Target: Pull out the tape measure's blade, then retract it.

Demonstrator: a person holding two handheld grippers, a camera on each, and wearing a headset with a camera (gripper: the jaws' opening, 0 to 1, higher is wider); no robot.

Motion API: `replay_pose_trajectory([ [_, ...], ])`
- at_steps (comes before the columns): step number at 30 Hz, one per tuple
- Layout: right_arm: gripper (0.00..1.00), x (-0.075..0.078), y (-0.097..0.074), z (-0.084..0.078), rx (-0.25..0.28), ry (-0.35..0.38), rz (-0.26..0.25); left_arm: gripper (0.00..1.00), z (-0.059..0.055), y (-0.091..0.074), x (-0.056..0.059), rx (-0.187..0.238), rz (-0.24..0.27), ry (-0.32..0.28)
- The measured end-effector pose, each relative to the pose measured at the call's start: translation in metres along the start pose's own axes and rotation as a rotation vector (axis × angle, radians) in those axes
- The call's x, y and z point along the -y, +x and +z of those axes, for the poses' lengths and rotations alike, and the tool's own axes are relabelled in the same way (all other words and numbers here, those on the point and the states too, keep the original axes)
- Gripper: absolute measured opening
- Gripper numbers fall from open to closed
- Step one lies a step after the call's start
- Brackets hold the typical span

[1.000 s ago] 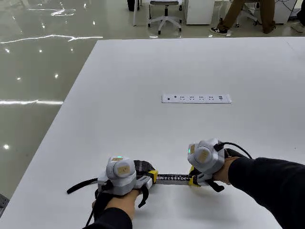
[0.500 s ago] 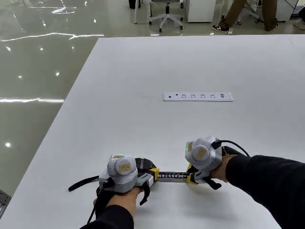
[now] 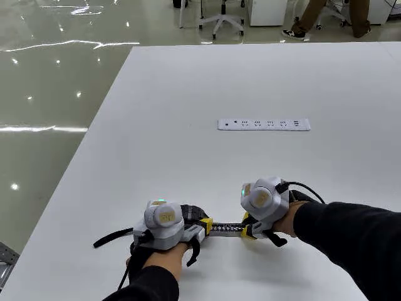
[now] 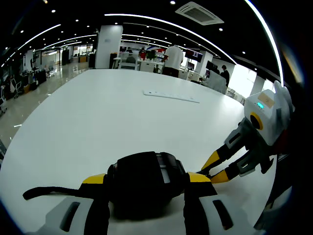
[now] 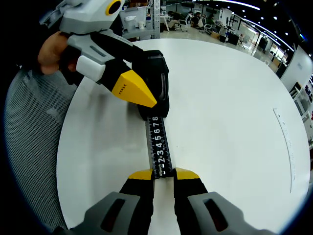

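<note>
Jaws of the right gripper are almost shut, and their yellow ends pinch the tip of the blade. From those jaws the blade runs straight ahead over the white table. It has black numbers on it, and a short bit of it is out. At its far end, the blade goes into the black tape measure. A yellow jaw of the other gripper sits on the left side of the tape measure there.

In the left gripper view, the jaws of the left gripper stand apart. One jaw is on each side of the tape measure, and they squeeze it between them. A black strap sticks out past the left jaw and lies on the table. Past the right jaw is the right gripper, with its yellow ends close together.

In the head view the two grippers are near each other, with the short blade between them. Far ahead of both pairs of jaws, a long white power strip lies flat on the table
</note>
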State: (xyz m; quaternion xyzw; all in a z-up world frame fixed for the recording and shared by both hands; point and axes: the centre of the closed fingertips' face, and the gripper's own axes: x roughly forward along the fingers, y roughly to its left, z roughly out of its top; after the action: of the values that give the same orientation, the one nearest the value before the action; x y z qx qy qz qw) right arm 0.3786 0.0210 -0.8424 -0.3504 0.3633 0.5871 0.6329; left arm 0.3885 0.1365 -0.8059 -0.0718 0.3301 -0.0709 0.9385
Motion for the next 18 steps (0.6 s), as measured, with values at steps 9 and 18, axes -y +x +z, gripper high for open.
replay_pose_trajectory([
  [9,0.1,0.0,0.004,0.008,0.011,-0.001,0.003,0.57,0.0,0.0,0.0,-0.001,-0.002,-0.002],
  [18,0.1,-0.001,0.012,0.02,0.03,-0.015,0.009,0.57,0.0,0.0,0.0,-0.003,-0.004,-0.005],
])
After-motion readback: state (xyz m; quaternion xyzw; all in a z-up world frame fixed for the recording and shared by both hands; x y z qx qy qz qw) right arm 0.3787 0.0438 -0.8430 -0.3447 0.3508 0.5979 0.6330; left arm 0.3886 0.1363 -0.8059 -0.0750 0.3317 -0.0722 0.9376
